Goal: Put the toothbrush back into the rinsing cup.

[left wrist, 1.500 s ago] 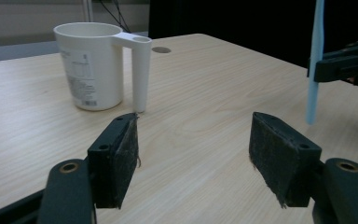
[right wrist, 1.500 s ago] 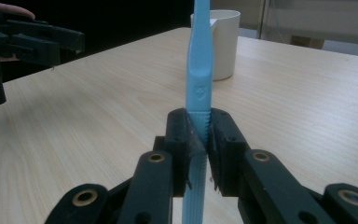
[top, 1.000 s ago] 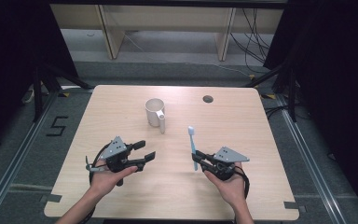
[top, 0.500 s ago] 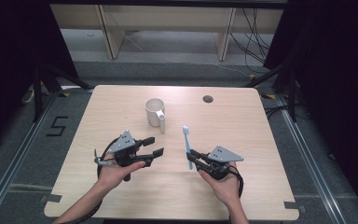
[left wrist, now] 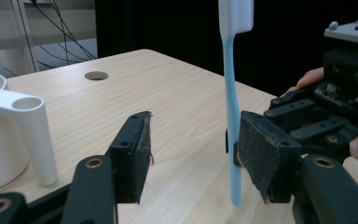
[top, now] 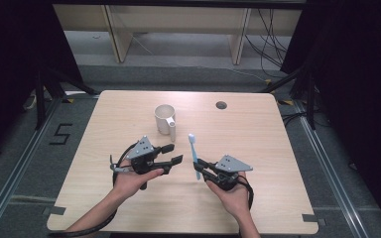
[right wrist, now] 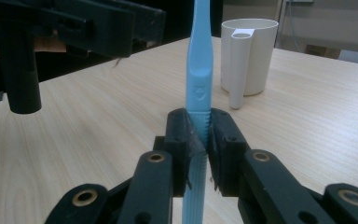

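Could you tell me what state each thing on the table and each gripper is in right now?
toothbrush: upright, clamped low on its handle.
right gripper: shut on the toothbrush.
left gripper: open, jaws just been closing, nothing between them, beside the toothbrush.
cup: upright on the table, untouched.

One light-blue toothbrush with a white head stands upright above the table. One cream cup sits on the wood, and it carries one tube-shaped holder on its side. Two hand-held grippers are present, the left gripper and the right gripper, each with two black jaws. Two hands hold them. The tabletop has one round hole near its far edge.
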{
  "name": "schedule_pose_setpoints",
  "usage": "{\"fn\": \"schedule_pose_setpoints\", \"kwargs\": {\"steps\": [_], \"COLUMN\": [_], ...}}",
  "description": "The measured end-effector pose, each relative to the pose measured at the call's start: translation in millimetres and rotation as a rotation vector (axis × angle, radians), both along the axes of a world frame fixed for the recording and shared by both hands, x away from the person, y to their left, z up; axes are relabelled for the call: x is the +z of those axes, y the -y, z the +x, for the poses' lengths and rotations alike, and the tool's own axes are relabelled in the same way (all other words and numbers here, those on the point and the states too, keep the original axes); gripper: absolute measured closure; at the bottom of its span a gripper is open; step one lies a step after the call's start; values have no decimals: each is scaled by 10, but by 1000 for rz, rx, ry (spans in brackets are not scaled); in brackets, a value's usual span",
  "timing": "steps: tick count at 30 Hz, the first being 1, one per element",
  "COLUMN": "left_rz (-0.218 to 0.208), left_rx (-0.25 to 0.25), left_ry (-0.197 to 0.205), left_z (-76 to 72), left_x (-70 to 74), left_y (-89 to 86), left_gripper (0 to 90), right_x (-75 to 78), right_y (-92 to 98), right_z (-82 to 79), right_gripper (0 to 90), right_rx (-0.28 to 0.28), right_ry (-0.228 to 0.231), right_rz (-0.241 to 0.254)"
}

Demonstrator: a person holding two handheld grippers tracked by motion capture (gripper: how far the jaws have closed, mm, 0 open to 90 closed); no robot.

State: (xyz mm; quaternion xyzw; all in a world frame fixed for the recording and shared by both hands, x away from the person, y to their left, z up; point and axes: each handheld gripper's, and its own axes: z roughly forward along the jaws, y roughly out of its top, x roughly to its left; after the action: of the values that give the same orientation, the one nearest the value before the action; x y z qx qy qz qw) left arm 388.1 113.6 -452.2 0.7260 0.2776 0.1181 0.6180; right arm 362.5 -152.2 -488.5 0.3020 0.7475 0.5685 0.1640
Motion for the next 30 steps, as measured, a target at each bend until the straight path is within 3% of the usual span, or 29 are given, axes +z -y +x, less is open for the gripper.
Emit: {"fn": "schedule_pose_setpoints", "kwargs": {"steps": [3, 10, 14, 15, 25, 27, 30], "left_rz": [15, 1, -4, -5, -15, -10, -20], "left_rx": [-5, -25, -36, -36, -45, -41, -36], "left_ry": [-5, -14, -14, -19, -29, -25, -22], "left_z": [5, 33, 38, 34, 61, 59, 66], "left_x": [33, 83, 90, 92, 71, 70, 72], "left_y": [34, 147, 220, 236, 342, 355, 364], "left_gripper": [450, 487, 541, 551, 635, 665, 714], "right_x": [-5, -1, 5, 8, 6, 2, 6], "right_y": [-15, -34, -50, -44, -87, -85, -91], "right_z": [-4, 7, 1, 10, -5, 17, 15], "right_gripper": [792, 791, 791, 792, 791, 791, 792], "right_rx": [-1, 1, 2, -3, -15, -14, -7], "right_ry": [1, 8, 2, 26, -4, 26, 17], "right_rz": [4, -3, 5, -13, 21, 8, 13]}}
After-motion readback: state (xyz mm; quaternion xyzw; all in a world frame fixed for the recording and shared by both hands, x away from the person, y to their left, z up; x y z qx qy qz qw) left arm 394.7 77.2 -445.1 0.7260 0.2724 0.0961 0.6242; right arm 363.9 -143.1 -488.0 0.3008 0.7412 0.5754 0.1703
